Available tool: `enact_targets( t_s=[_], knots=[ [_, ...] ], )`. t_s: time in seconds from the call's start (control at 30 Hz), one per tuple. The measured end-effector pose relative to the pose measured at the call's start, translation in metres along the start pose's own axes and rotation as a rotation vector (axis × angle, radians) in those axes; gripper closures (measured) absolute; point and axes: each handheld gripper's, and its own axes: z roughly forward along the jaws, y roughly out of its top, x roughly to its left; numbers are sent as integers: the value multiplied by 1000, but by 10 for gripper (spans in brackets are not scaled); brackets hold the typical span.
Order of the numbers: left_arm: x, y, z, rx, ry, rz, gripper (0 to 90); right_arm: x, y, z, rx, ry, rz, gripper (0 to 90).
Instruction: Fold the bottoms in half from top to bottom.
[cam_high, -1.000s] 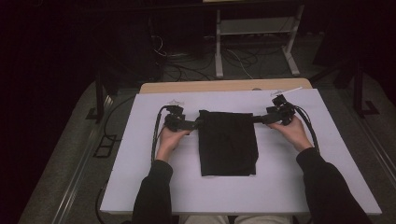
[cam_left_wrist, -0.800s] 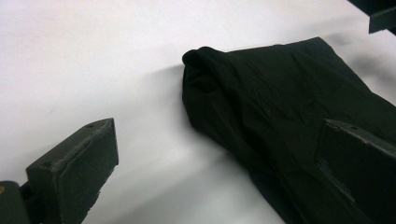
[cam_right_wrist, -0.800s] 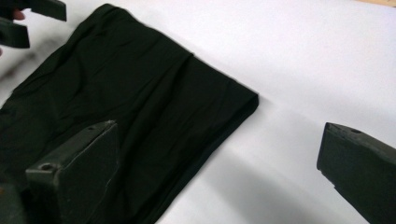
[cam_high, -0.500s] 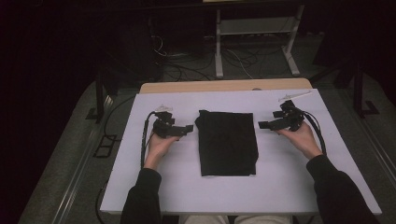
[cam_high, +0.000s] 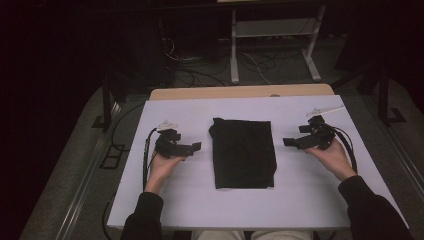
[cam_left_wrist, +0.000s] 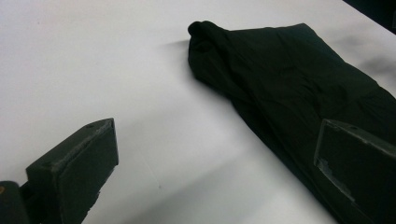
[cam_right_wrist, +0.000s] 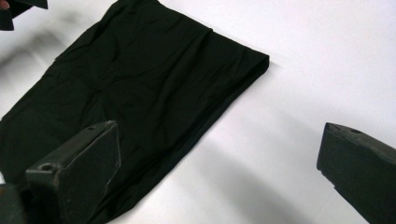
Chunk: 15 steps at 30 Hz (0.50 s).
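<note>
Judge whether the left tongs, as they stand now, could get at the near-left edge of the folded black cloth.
Probably yes. The left tongs are open and point at the black cloth, with bare white table between them. The right tongs are off to the other side.

One folded black cloth lies on one table with a white top. Two tools are over it: the left tool and the right tool, each with two black jaws set apart and one cable trailing from it. Two hands hold them, one each. Behind the table stands one white frame on two legs, with several cables on the floor.
</note>
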Motion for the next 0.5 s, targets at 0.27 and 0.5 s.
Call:
enact_targets(
  t_s=[0.27, 0.5],
  knots=[
    [-14, -5, -19, 0, -15, 26, 0, 9, -15, -18, -33, -2, 2, 0],
    [-23, -12, -37, -22, -22, 47, 0, 16, -29, -28, -57, 8, 11, 0]
  ],
)
